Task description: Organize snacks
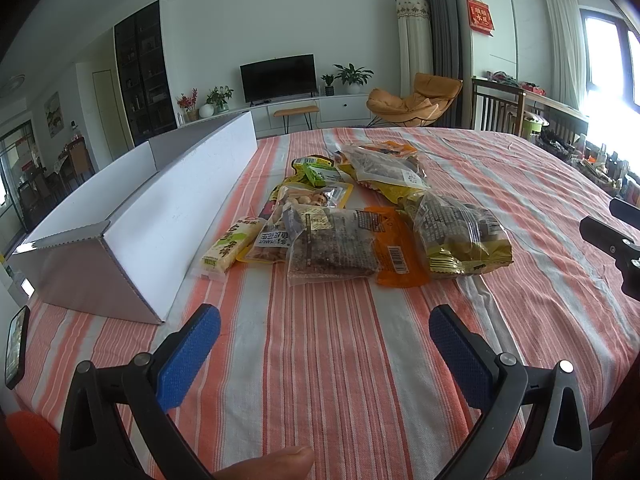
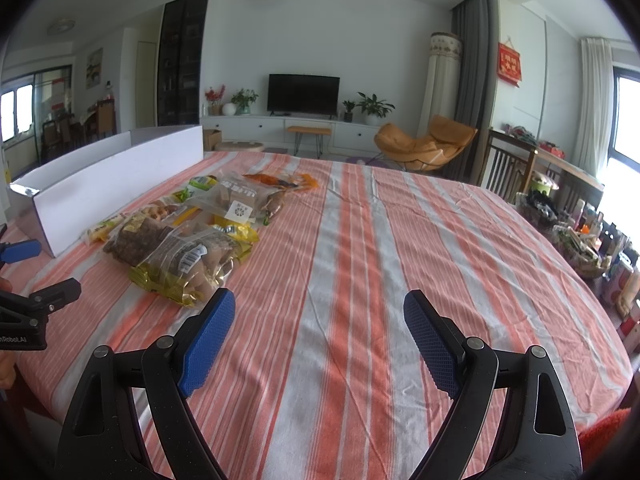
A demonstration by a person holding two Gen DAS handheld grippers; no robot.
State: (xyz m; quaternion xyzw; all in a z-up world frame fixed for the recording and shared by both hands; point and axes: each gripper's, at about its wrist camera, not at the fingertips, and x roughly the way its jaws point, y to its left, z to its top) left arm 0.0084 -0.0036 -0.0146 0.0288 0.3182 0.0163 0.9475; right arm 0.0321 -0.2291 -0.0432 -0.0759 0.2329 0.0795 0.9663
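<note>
A pile of snack packets (image 1: 360, 216) lies on the striped tablecloth (image 1: 320, 360); it also shows in the right wrist view (image 2: 188, 240). A long white cardboard box (image 1: 160, 208) stands open just left of the pile, also in the right wrist view (image 2: 112, 184). My left gripper (image 1: 324, 340) is open and empty, a little short of the pile above the cloth. My right gripper (image 2: 320, 332) is open and empty, to the right of the pile over bare cloth. The right gripper's body shows at the left wrist view's right edge (image 1: 616, 248).
A phone (image 1: 16, 344) lies at the table's left edge. A wooden chair (image 2: 512, 168) and a cluttered shelf (image 2: 592, 240) stand beyond the table's right edge. A TV (image 2: 303, 94) and an orange lounge chair (image 2: 424, 144) are far behind.
</note>
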